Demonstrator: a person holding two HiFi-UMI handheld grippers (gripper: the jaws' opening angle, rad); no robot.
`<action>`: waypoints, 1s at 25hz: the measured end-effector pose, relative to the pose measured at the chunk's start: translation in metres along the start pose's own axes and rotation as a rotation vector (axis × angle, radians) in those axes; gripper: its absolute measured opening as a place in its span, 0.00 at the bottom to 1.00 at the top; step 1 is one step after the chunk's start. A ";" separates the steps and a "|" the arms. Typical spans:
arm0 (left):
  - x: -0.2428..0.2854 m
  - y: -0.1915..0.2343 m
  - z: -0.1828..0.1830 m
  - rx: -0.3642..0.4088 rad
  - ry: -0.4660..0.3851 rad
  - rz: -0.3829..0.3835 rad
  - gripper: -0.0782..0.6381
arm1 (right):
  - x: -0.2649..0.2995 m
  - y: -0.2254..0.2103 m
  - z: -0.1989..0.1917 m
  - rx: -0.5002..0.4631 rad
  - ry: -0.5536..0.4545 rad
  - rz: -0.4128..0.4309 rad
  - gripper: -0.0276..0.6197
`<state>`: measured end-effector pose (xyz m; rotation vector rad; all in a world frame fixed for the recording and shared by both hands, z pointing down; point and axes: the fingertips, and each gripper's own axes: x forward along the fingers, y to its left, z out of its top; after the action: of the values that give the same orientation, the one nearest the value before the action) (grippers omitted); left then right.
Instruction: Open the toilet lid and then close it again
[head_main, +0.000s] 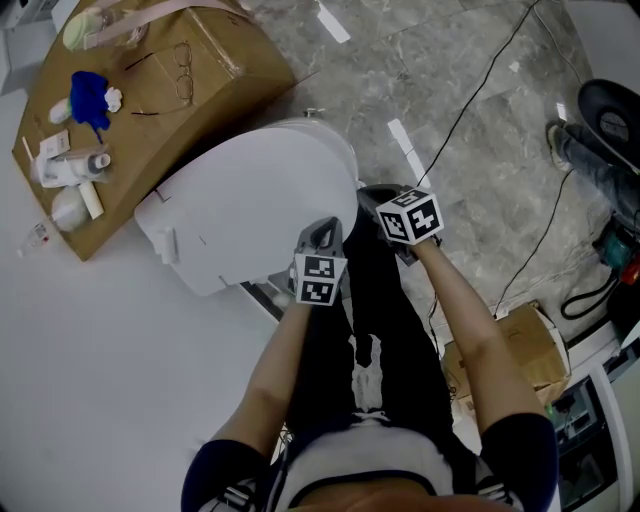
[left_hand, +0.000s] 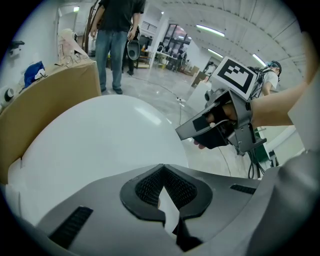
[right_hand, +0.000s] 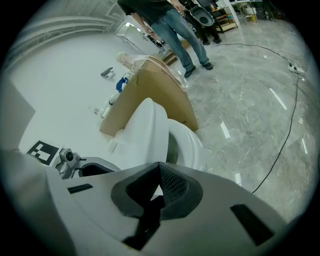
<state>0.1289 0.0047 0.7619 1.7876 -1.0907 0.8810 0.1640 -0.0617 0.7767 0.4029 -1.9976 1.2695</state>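
Pretty sure I'm in some big open test lab or workshop hall, not a bathroom. The toilet (head_main: 250, 210) just sits out on a polished grey stone floor (head_main: 430, 60) next to a cardboard box (head_main: 210, 70). A cable (head_main: 487, 80) trails across the floor, strip lights (left_hand: 210, 31) run overhead, and a person in jeans (left_hand: 111, 55) stands nearby.

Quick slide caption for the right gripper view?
Shut right gripper faces the raised white toilet lid, bowl exposed beside it, cardboard box behind.
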 end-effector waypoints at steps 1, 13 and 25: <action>0.003 0.000 -0.001 0.001 0.005 -0.002 0.12 | 0.002 -0.002 -0.001 -0.001 0.004 0.000 0.05; 0.039 0.004 -0.012 0.003 0.051 -0.011 0.12 | 0.028 -0.039 -0.007 0.023 0.020 -0.017 0.05; 0.072 0.010 -0.023 0.008 0.080 -0.012 0.12 | 0.055 -0.073 -0.020 0.061 0.046 -0.069 0.05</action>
<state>0.1431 -0.0009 0.8362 1.7485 -1.0256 0.9432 0.1782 -0.0718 0.8691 0.4643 -1.8944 1.2874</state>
